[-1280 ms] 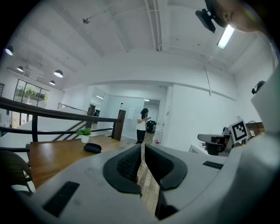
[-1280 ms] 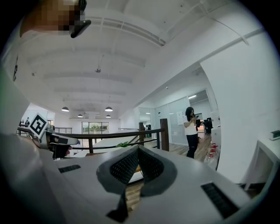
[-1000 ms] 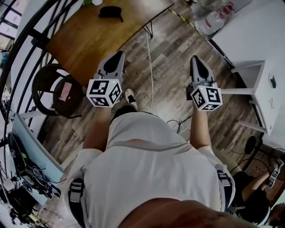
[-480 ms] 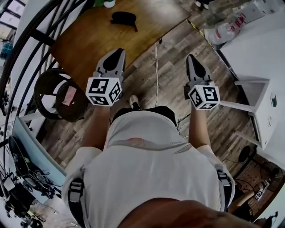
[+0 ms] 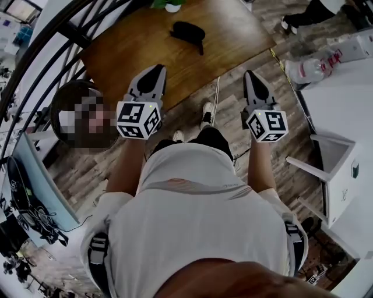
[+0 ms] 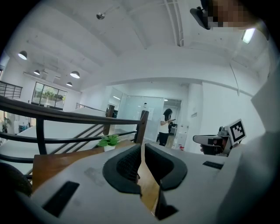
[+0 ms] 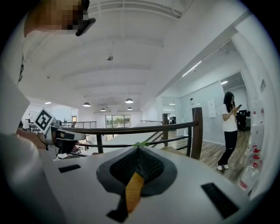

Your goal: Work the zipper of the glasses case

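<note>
The black glasses case (image 5: 187, 32) lies closed on the far part of the brown wooden table (image 5: 145, 52) in the head view. My left gripper (image 5: 155, 70) is held level over the table's near edge, well short of the case, jaws shut with nothing in them. My right gripper (image 5: 250, 75) is over the wood floor just right of the table, also shut and empty. In the left gripper view the pads (image 6: 131, 164) meet, with the table top showing below them. The right gripper view shows its jaws closed too (image 7: 138, 151). The case appears in neither gripper view.
A black stair railing (image 5: 52, 52) curves along the left, with a round stool (image 5: 64, 99) beside it. A potted plant (image 5: 169, 4) stands at the table's far edge. White furniture (image 5: 344, 110) and water bottles (image 5: 312, 67) are at the right. A person (image 7: 228, 127) stands beyond.
I have walked toward the table: it and the glasses case have slid lower and nearer in the head view. Both grippers stay shut, and the left now reaches over the table's edge.
</note>
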`<state>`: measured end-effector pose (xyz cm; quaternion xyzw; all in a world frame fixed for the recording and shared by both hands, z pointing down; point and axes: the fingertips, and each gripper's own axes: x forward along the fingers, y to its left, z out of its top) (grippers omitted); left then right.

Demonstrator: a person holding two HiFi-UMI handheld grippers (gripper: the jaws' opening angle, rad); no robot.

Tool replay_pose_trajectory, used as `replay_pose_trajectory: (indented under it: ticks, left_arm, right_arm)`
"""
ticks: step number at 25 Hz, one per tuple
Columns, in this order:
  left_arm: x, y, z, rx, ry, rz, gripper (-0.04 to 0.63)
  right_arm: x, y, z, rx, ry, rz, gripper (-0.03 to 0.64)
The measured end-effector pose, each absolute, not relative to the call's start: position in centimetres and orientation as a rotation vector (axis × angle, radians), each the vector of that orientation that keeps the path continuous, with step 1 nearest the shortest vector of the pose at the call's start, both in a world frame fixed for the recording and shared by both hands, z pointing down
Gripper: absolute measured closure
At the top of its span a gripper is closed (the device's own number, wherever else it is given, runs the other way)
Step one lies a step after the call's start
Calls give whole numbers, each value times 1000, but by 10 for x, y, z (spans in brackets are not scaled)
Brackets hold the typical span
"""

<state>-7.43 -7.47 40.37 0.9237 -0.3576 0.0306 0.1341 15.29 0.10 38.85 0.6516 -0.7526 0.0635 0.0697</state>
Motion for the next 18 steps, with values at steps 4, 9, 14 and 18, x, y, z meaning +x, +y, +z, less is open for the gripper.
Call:
replay_pose_trajectory:
  ticks: [4,9,14,18]
  left_arm:
    - [-66,-110,403,2643,-1130,97,558]
    - [-32,-157,401,2605,-1223,132,558]
    - [0,-198,405,2543,-1317,154,558]
    - [14,-220,416,2457,-1413,174,558]
  right_arm:
    - [164,-51,393,1879,-2343,200,566]
    - [202,-116,396,1798,-2416,223,566]
    - [243,-174,411,1718,-2462,287,565]
    - [266,-217,428,1631,-2506,343,565]
